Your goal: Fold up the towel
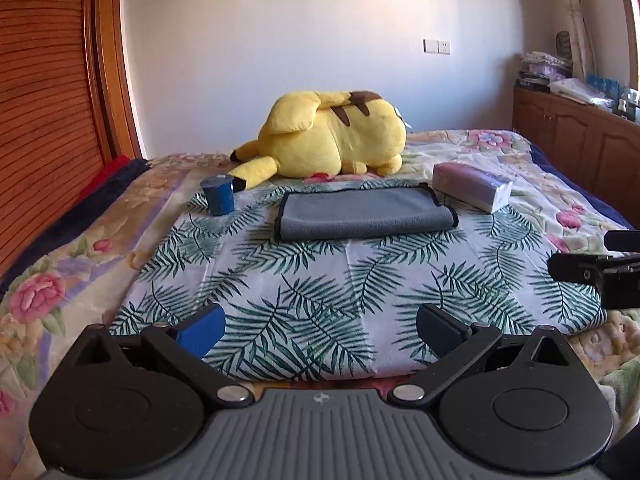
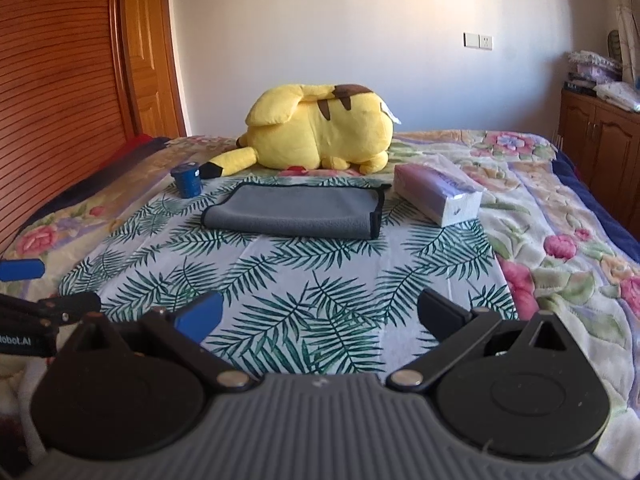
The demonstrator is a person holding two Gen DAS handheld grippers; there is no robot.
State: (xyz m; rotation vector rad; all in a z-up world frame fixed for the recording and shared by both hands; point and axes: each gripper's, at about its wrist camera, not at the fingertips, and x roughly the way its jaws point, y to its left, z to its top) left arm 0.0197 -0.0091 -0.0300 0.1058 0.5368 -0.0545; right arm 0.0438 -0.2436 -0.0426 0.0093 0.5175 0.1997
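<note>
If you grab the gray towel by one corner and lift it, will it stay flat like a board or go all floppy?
Probably floppy. The gray towel looks like soft cloth, folded over with a rounded front edge, so a lifted corner would likely droop and the fold may fall open. It looks thin, so probably light. Its fuzzy surface should grip rather than slip on the leaf-print cloth.
</note>
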